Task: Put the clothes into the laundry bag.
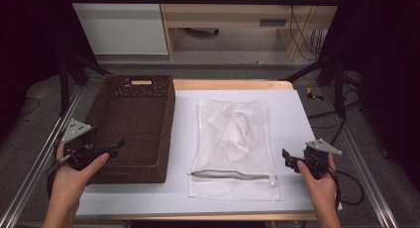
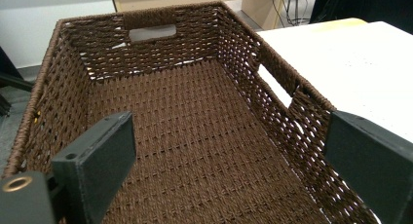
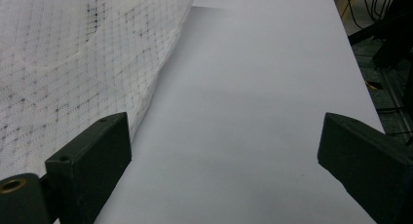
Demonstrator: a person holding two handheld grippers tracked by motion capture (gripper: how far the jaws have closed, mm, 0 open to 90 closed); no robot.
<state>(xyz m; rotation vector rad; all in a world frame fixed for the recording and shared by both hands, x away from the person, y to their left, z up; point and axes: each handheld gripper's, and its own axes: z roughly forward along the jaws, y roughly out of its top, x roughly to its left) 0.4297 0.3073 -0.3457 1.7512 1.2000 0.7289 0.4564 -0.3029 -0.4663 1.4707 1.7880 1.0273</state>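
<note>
Nothing looks started yet: the white mesh laundry bag (image 1: 234, 147), with pale cloth inside and its zipper partly open at the near end, lies flat on the counter (image 1: 292, 139) just beside the empty brown wicker basket (image 1: 132, 124). The left gripper (image 1: 111, 144) hangs over the basket's near end with its jaws spread wide and empty. The right gripper (image 1: 287, 157) waits just right of the bag, equally wide apart and empty, so the grasp is yet to come.
</note>
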